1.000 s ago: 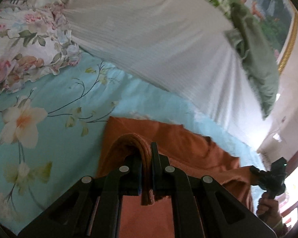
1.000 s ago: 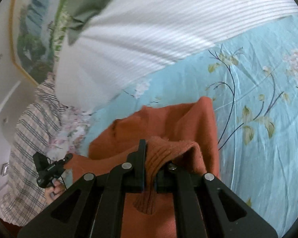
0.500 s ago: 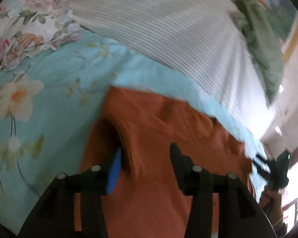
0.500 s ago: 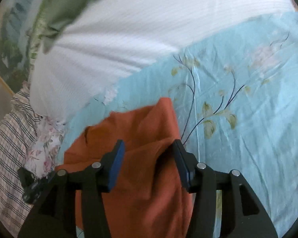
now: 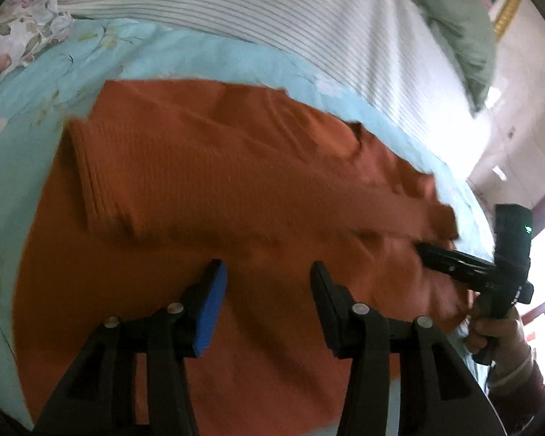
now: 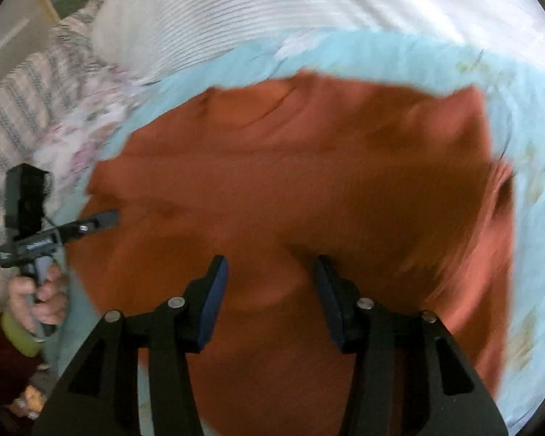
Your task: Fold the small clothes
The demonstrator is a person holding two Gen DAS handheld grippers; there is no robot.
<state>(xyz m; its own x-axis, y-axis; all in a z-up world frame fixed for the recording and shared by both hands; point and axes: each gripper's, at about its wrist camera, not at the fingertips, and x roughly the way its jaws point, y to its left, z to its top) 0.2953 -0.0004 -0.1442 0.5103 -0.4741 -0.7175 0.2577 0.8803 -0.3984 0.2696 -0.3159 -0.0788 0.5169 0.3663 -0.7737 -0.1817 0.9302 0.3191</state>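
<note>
An orange knit sweater [image 5: 236, 189] lies spread on the light blue floral bedsheet [image 5: 25, 116], with a ribbed sleeve cuff [image 5: 94, 189] folded across its body. It also fills the right wrist view [image 6: 290, 189]. My left gripper [image 5: 267, 290] is open and empty just above the sweater's lower part. My right gripper [image 6: 269, 283] is open and empty above the same sweater. The right gripper also shows at the right edge of the left wrist view [image 5: 465, 265], and the left gripper at the left edge of the right wrist view [image 6: 72, 229].
A white striped duvet [image 5: 272, 18] lies behind the sweater. A green pillow [image 5: 454, 14] lies at the far right, and a floral pillow [image 5: 21, 32] at the far left. A plaid cloth [image 6: 14, 109] lies at the left in the right wrist view.
Both grippers were shut on sweater folds, then opened and let go. Both have drawn back and the sweater lies flatter, with the sleeve laid across it.
</note>
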